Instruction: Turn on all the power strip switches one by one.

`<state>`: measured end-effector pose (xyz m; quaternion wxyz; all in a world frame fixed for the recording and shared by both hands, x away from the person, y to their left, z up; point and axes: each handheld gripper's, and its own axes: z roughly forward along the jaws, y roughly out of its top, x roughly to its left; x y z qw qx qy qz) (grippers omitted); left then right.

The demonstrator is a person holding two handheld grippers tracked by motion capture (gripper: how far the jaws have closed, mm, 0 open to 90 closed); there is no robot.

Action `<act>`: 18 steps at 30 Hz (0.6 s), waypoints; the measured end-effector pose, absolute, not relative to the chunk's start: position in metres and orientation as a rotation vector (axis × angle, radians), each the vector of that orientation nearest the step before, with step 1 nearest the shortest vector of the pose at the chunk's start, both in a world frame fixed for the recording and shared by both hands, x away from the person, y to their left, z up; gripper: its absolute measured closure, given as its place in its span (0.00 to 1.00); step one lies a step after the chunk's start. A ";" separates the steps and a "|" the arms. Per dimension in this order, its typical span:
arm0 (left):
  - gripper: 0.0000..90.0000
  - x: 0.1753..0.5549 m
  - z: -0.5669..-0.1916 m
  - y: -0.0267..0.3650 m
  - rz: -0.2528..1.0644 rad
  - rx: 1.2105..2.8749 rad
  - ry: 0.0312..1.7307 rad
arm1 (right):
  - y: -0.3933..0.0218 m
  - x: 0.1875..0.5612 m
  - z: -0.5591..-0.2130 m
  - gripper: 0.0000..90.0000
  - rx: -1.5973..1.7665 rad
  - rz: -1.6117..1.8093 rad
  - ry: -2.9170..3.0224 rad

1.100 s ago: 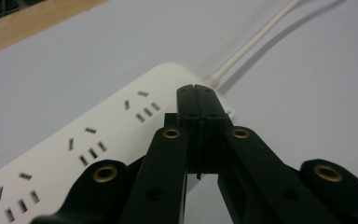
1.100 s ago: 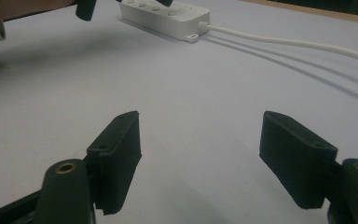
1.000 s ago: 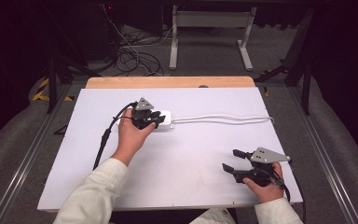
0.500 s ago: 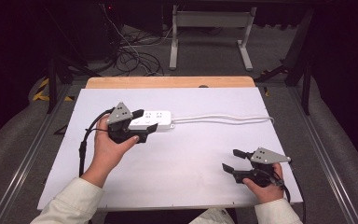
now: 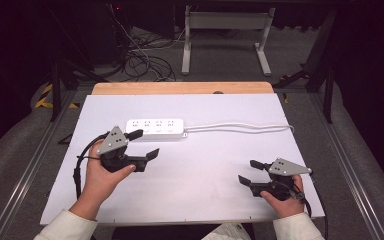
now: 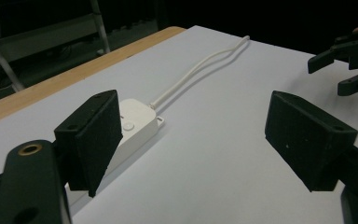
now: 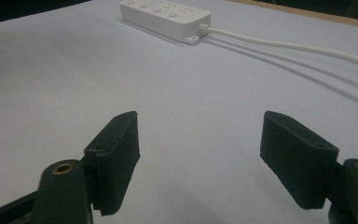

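Note:
A white power strip [image 5: 155, 128] lies flat at the left centre of the white table sheet [image 5: 205, 200], and its white cable [image 5: 240, 127] runs off to the right. My left gripper [image 5: 145, 144] hovers just in front of the strip, apart from it. Its jaws have just been opening and stand open with nothing between them. In the left gripper view [image 6: 191, 135] the strip [image 6: 137, 123] lies beyond the left jaw. My right gripper [image 5: 248, 171] rests open and empty near the front right. In the right gripper view [image 7: 198, 154] the strip [image 7: 163, 14] is far ahead.
A wooden table edge [image 5: 180, 88] borders the sheet at the back. Behind it are a tangle of cables on the floor [image 5: 140, 55] and a metal stand [image 5: 225, 30]. Metal rails run along both sides of the table.
My left hand has drawn back from the power strip toward the front left, and its jaws have spread from nearly closed to wide. The right hand has kept still.

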<state>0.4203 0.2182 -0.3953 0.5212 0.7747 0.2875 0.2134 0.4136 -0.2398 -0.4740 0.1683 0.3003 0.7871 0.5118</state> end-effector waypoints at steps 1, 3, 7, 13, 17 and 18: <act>0.21 0.418 -0.397 0.221 0.522 1.855 0.687 | -0.240 0.414 -0.474 0.33 0.854 1.456 2.238; 0.21 0.414 -0.401 0.226 0.516 1.848 0.695 | -0.240 0.414 -0.474 0.32 0.856 1.456 2.238; 0.22 0.408 -0.409 0.234 0.482 1.834 0.719 | -0.239 0.414 -0.474 0.32 0.856 1.452 2.242; 0.22 0.401 -0.422 0.245 0.459 1.823 0.749 | -0.239 0.413 -0.474 0.32 0.853 1.450 2.243; 0.22 0.395 -0.433 0.254 0.453 1.822 0.766 | -0.239 0.413 -0.474 0.31 0.850 1.449 2.246; 0.22 0.393 -0.435 0.256 0.454 1.820 0.767 | -0.239 0.413 -0.474 0.31 0.848 1.449 2.247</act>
